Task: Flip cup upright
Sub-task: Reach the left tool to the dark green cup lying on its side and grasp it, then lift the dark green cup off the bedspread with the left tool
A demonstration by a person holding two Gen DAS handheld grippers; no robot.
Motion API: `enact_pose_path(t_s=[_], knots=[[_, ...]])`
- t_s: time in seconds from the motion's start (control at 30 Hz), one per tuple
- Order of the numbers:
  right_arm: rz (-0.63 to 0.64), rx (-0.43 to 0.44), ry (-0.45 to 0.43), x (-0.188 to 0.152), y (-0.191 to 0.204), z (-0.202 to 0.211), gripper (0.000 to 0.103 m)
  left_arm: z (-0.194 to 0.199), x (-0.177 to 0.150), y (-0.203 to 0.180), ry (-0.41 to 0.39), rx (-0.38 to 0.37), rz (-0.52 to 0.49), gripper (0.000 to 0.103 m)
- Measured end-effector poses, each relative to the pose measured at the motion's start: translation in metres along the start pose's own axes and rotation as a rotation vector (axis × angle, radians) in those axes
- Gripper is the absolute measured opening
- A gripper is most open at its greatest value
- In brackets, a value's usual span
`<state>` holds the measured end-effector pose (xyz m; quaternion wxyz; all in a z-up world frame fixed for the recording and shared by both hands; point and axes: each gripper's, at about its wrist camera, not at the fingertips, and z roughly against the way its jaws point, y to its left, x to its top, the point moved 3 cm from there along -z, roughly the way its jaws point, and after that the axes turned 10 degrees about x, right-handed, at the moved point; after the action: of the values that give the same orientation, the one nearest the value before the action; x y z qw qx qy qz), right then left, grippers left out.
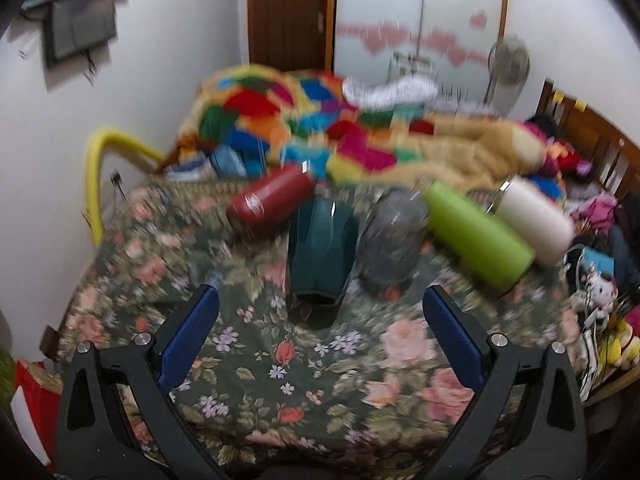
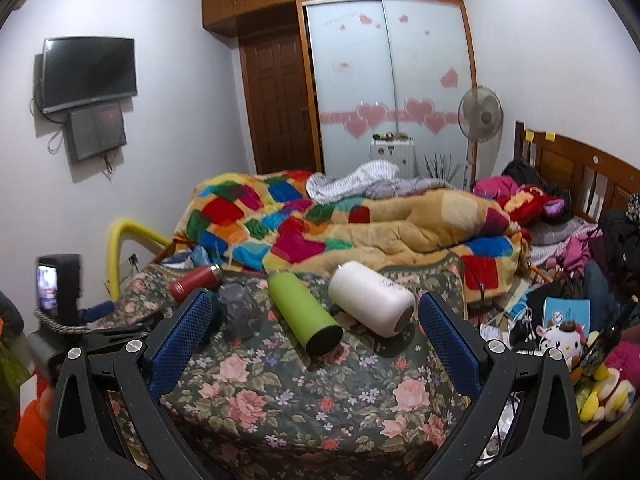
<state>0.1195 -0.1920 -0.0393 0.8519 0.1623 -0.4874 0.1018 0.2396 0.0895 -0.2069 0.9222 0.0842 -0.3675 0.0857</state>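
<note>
Several cups lie on their sides on the floral bedspread (image 1: 320, 360). In the left wrist view, from left: a red cup (image 1: 270, 200), a dark teal cup (image 1: 322, 250), a clear grey cup (image 1: 390, 240), a green cup (image 1: 478, 232) and a white cup (image 1: 534, 220). My left gripper (image 1: 320, 300) is open and empty, just in front of the teal cup. My right gripper (image 2: 314, 308) is open and empty; the green cup (image 2: 304, 312) and white cup (image 2: 370, 298) lie between its fingers, farther off. The red cup (image 2: 196, 282) and clear cup (image 2: 240, 308) lie to the left.
A patchwork quilt (image 2: 340, 224) is heaped behind the cups. A yellow rail (image 2: 120, 248) stands at the bed's left edge. Plush toys and clutter (image 2: 560, 336) fill the right side. The left gripper's body (image 2: 60, 300) shows at the left of the right wrist view.
</note>
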Motion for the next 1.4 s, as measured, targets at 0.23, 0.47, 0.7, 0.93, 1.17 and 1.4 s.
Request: enact_pose_path(t_s=[0.23, 0.47, 0.7, 0.93, 1.17, 1.4], knots=[[-0.003, -0.018, 0.079, -0.007, -0.009, -0.033, 0.103, -0.083, -0.002, -0.006, 0.158, -0.037, -0.037, 0.085], [0.005, -0.024, 0.137, -0.012, -0.012, -0.056, 0.103, -0.126, 0.002, -0.020, 0.209, -0.032, -0.096, 0.074], [0.010, -0.034, 0.165, -0.014, -0.014, -0.065, 0.103, -0.138, 0.007, -0.024, 0.178, -0.041, -0.103, 0.067], [0.006, -0.029, 0.187, -0.019, -0.011, -0.070, 0.103, -0.120, -0.007, -0.019, 0.168, 0.000, -0.119, 0.066], [0.014, -0.012, 0.182, -0.021, -0.006, -0.063, 0.103, -0.067, -0.022, -0.014, 0.131, -0.033, -0.129, 0.066], [0.020, -0.008, 0.163, -0.024, -0.003, -0.050, 0.103, -0.020, -0.022, -0.035, 0.052, -0.084, -0.151, 0.065]])
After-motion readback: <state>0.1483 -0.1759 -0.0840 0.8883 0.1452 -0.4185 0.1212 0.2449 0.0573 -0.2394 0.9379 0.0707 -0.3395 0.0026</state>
